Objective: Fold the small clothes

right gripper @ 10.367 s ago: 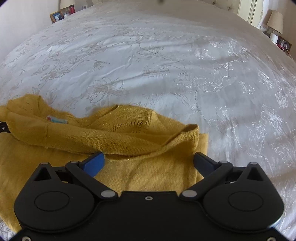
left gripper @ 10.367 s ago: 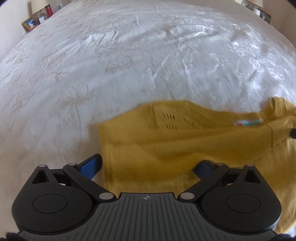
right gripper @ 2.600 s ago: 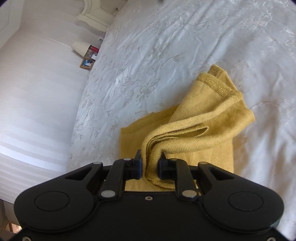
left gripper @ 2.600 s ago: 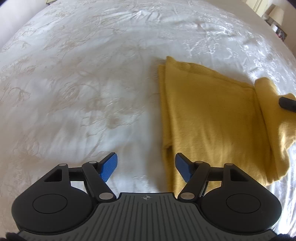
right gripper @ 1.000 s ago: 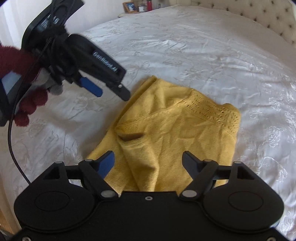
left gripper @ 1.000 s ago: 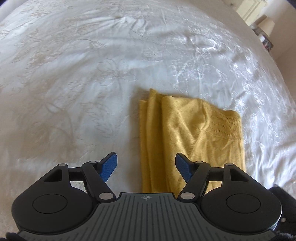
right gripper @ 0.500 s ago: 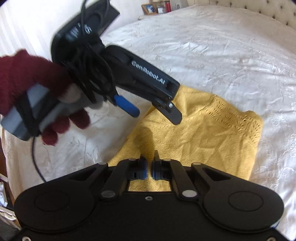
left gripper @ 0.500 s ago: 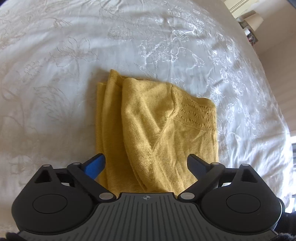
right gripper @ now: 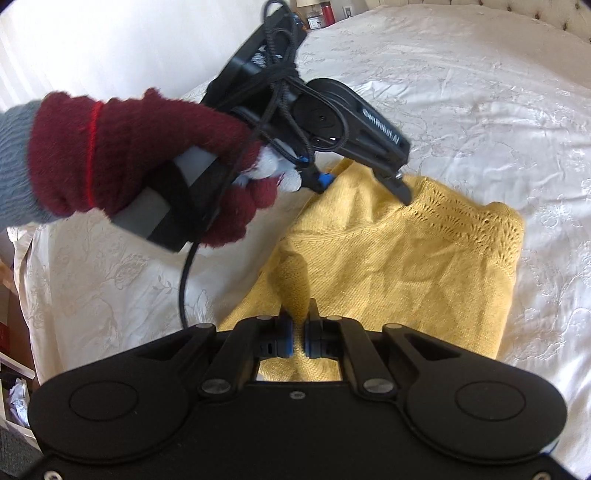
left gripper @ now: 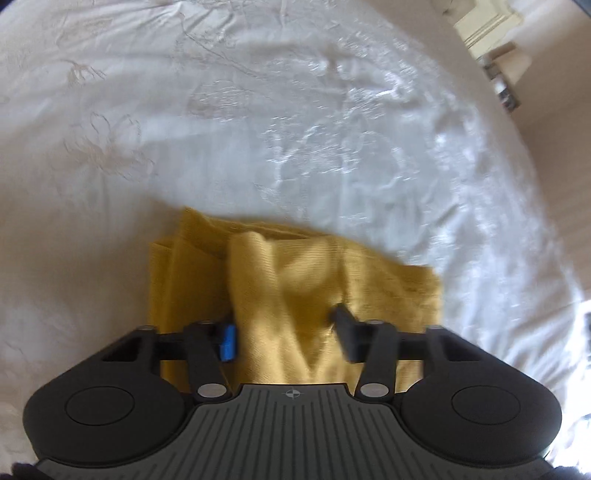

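Nearest to us, the right gripper (right gripper: 298, 334) has its jaws pinched onto a raised ridge of the yellow knit garment (right gripper: 399, 269), with the fabric standing up between the blue pads. We see the garment folded into a rough rectangle on the white embroidered bedspread (right gripper: 461, 92), its lace-patterned border lying along the far right edge.

Further out and to the left, we see the left gripper (right gripper: 364, 186) in a hand wearing a dark red glove (right gripper: 122, 162); a black cable (right gripper: 184, 280) hangs down from the handle. Its jaws have just been closing and now stand partly open. In the left wrist view, a thick bunch of the garment (left gripper: 288, 280) sits between the left gripper's (left gripper: 284, 336) fingers, the blue pad (left gripper: 228, 341) at the left touching the fabric and the right finger pressing into the other side, so it grips that fold.

Beyond the garment, the bedspread runs on, wrinkled, to a tufted headboard (right gripper: 546, 14). At the far left corner we see a bedside stand with a red container (right gripper: 326, 10).
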`<control>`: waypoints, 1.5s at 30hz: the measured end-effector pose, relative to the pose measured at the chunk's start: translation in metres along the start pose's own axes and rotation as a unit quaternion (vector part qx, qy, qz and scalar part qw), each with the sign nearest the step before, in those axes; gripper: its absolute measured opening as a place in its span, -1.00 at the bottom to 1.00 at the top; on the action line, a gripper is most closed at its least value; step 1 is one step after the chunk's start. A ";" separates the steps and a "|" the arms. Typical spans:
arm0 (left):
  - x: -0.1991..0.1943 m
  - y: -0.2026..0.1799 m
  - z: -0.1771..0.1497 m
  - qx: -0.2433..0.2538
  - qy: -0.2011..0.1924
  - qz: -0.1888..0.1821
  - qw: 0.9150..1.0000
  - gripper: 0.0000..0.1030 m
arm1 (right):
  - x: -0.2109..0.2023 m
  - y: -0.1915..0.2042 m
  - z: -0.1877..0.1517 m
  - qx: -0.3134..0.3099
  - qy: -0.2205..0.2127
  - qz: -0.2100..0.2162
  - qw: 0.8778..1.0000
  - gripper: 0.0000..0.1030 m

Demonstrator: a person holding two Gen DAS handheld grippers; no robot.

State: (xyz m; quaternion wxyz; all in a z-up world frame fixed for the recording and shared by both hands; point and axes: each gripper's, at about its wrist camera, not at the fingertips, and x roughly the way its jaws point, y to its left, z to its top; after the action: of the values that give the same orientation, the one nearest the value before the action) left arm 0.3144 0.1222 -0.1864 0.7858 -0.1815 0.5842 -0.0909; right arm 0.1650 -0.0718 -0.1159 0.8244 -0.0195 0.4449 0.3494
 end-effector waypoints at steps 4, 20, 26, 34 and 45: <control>-0.004 0.005 0.001 0.010 -0.006 0.003 1.000 -0.84 | 0.001 0.003 -0.001 -0.004 0.003 -0.005 1.000 -0.77; -0.004 0.022 0.002 0.095 0.000 0.053 0.994 -0.65 | 0.067 0.047 -0.013 -0.125 0.083 -0.009 0.989 -0.19; -0.012 0.027 -0.002 0.112 -0.016 0.051 0.992 -0.44 | 0.057 0.062 -0.024 -0.152 0.087 0.039 0.984 0.11; -0.032 0.047 -0.026 0.115 -0.033 0.143 0.982 0.99 | 0.013 0.044 -0.030 -0.086 0.068 0.064 0.992 0.38; -0.097 0.046 -0.091 0.008 -0.079 0.087 0.993 0.99 | -0.018 0.020 -0.044 0.023 0.053 0.050 0.997 0.99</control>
State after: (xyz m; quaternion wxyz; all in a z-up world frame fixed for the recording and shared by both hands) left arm 0.1952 0.1829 -0.1412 0.8358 -0.1304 0.5333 -0.0116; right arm 0.1152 -0.0815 -0.1234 0.7813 0.0033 0.4965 0.3782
